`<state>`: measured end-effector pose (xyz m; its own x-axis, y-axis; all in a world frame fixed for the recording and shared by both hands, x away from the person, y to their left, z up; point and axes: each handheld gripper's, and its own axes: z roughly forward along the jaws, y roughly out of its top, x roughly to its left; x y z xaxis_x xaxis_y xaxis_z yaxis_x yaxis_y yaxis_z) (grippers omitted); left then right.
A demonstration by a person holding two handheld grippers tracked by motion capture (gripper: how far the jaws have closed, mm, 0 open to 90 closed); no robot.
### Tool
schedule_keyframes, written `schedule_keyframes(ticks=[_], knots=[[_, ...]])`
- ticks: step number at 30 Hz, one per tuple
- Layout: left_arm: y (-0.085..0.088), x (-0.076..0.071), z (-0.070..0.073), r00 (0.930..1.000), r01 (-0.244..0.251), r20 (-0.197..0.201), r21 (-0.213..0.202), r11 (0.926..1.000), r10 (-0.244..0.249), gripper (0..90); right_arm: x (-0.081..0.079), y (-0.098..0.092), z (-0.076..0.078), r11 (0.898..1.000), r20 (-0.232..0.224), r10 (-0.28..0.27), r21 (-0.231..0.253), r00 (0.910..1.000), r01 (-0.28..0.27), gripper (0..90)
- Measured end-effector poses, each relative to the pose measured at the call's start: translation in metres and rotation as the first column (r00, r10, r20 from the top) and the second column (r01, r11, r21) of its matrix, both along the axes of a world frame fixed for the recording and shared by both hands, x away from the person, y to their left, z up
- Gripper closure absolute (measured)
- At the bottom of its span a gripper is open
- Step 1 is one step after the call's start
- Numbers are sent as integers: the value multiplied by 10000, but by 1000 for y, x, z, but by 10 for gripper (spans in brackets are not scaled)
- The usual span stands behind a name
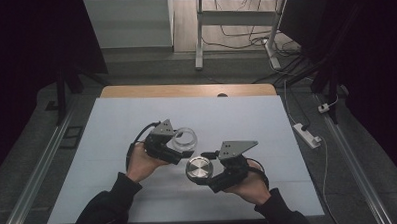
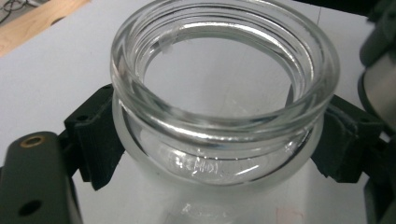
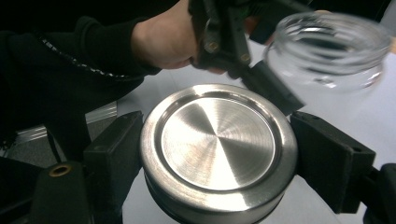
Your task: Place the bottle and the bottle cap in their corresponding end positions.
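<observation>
A clear glass jar (image 2: 224,107) with an open threaded mouth sits between the jaws of my left gripper (image 2: 219,149), which is shut on its body just below the rim. From above, the jar (image 1: 184,139) hangs over the middle of the white mat, with my left gripper (image 1: 180,148) coming at it from the left. A round brushed-metal lid (image 3: 218,149) lies flat-side up in my right gripper (image 3: 217,158), shut on its edge. From above, the lid (image 1: 199,169) is just below and right of the jar, held by my right gripper (image 1: 201,173). The jar (image 3: 329,49) stands apart from the lid.
The white mat (image 1: 112,145) covers a wooden table whose bare far edge (image 1: 185,90) shows beyond it. A power strip (image 1: 307,134) and cables lie on the floor to the right. A metal rail (image 1: 33,178) runs along the left, and desk legs (image 1: 200,37) stand beyond.
</observation>
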<state>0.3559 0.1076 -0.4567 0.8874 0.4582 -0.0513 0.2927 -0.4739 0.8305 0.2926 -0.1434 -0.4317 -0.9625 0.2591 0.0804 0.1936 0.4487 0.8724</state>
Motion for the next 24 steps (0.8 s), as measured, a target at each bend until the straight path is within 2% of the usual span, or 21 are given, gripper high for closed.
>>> schedule_keyframes(ticks=[11, 24], knots=[[-11, 13, -4, 9999, 18, 146, -63, 10000, -17, 156, -4, -4, -15, 9999, -125, -126, -77, 9998, 125, 200], [-18, 26, -11, 9995, -110, 293, -159, 9998, 115, 156, -4, 3, -34, 9993, -60, -174, -318, 9998, 172, 200]])
